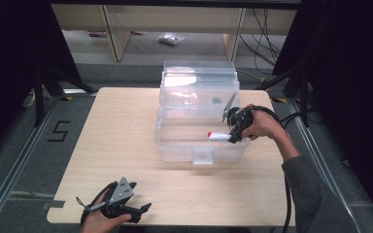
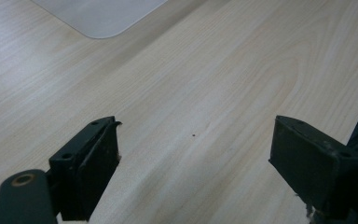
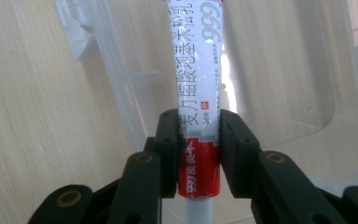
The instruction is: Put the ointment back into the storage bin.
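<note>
The right gripper (image 3: pixel 198 154) clamps a red-and-white ointment tube (image 3: pixel 198 93), wrist bent over the clear plastic storage box (image 1: pixel 175 141) right of centre. At lower left, the left gripper (image 2: pixel 196 154) rests open-jawed on the pale wooden table (image 2: pixel 214 70).

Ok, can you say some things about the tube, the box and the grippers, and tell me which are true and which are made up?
1. The right gripper is shut on the tube. True.
2. The tube is all blue. False: it is white with a red end.
3. The left gripper holds a ball. False: its jaws stand open over the bare table, with nothing between them.
4. The box is see-through plastic. True.
5. The box sits on the floor. False: it sits on the wooden table.
6. The right gripper holds the tube at the box. True.
</note>
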{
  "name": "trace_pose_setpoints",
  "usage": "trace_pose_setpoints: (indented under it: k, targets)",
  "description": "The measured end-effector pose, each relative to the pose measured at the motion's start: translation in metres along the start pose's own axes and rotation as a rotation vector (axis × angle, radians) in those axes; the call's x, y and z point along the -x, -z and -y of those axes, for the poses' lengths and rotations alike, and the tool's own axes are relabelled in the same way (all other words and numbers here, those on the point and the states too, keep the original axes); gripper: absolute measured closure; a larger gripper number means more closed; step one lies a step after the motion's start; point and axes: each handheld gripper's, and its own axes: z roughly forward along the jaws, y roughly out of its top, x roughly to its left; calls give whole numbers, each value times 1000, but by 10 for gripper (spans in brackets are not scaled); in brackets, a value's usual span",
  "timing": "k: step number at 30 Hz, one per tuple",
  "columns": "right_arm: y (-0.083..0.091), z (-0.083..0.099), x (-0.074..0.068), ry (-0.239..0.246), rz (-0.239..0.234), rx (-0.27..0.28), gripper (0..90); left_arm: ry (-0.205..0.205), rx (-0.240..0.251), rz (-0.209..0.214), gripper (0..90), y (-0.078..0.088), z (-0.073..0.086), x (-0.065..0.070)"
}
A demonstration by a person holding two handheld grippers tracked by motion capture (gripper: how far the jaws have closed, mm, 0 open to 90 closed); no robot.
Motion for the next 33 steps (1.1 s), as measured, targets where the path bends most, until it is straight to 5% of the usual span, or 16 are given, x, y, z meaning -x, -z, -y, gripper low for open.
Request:
trace_pose_setpoints:
  k: [12,13,15,18,21,22,26,33]
  targets:
    - [-12,3,3,23,-40,-5,707,-3,4,-1,151,0,0,0]
    - [-12,4,0,-19,-42,-15,707,-2,5,-4,151,0,0,0]
    - [-15,5,3,26,-48,-7,707,-2,6,-1,151,0,0,0]
    - [-21,5,3,24,-50,-36,703,0,5,-4,151,1,0,0]
    - [-20,5,2,-4,-57,-26,687,-2,3,-4,151,1,0,0]
    - [-19,5,5,28,-57,-15,668,-5,2,-3,151,1,0,0]
    - [-12,5,3,-19,-27,-6,616,-7,2,-3,151,1,0,-1]
    - [2,9,5,-56,2,83,563,-4,3,-3,151,1,0,0]
